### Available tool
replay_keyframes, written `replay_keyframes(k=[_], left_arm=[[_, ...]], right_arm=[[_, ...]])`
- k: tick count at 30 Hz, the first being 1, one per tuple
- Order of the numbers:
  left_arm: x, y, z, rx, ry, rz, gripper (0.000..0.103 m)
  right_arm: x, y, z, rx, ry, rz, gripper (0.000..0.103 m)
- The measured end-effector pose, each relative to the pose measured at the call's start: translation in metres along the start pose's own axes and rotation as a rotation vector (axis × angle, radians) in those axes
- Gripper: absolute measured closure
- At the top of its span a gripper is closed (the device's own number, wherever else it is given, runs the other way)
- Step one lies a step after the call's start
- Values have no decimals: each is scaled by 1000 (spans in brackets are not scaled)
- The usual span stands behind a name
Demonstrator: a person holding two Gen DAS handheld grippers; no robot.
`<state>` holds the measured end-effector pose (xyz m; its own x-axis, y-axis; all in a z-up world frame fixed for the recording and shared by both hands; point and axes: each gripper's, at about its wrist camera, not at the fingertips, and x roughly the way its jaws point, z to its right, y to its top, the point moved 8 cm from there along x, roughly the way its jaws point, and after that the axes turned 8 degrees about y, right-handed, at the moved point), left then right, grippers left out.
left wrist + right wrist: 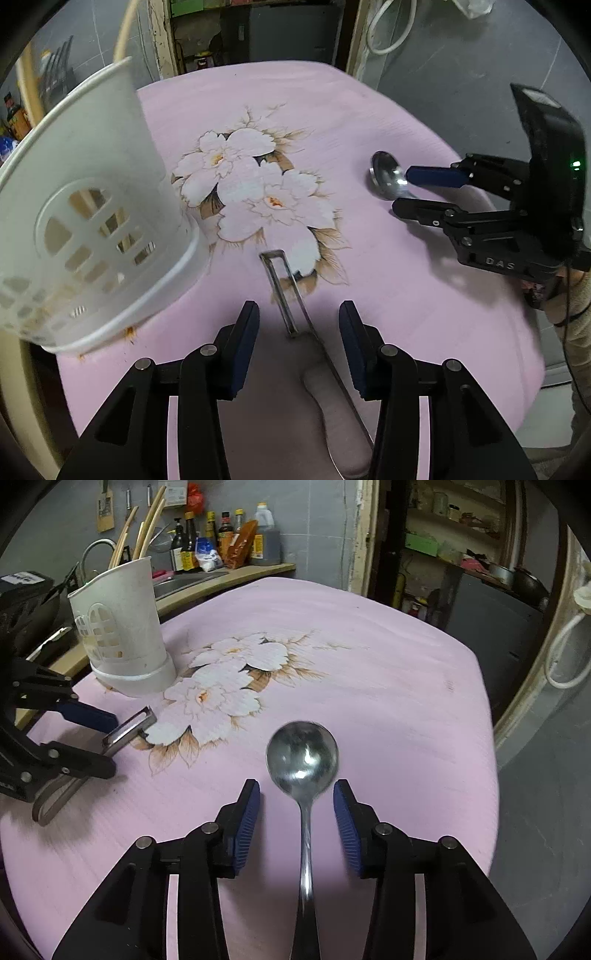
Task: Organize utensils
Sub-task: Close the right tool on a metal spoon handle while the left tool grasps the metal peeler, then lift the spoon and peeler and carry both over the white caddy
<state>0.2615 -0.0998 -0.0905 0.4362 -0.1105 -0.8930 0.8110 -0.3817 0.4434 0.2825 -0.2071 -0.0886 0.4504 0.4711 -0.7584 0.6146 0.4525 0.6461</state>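
Observation:
A metal peeler [284,295] lies on the pink flowered tablecloth [369,110], its slotted head pointing away. My left gripper [297,332] stands open astride it, pads clear of the metal; the right wrist view shows this gripper [110,743] around the peeler [129,731]. A steel spoon [301,760] lies bowl-up, handle running back between the fingers of my right gripper [295,812], which is open and not touching it. The left wrist view shows that gripper [402,190] at the spoon [386,177]. A white slotted utensil holder [122,627] stands upright at the left, near the table's edge.
Wooden chopsticks [147,528] stick out of the holder. Behind it are a sink counter [221,576] and sauce bottles [221,535]. A doorway with shelves [443,554] is at the back right. The cloth's right edge [491,738] drops to a grey floor.

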Motion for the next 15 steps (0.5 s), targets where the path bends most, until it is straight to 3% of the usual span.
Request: replay_keyframes(k=[6,12,15], left_arm=[[12,5,-3,14,38,-25,66],[11,7,-6,20,28,-21,83],[11,5,-7,20,18,-14,84]], right_arm=[[10,7,-1,-17,19,-1,61],[23,15,-3,-41,49,-34,55],[29,18,-6,-66,65,-54,49]])
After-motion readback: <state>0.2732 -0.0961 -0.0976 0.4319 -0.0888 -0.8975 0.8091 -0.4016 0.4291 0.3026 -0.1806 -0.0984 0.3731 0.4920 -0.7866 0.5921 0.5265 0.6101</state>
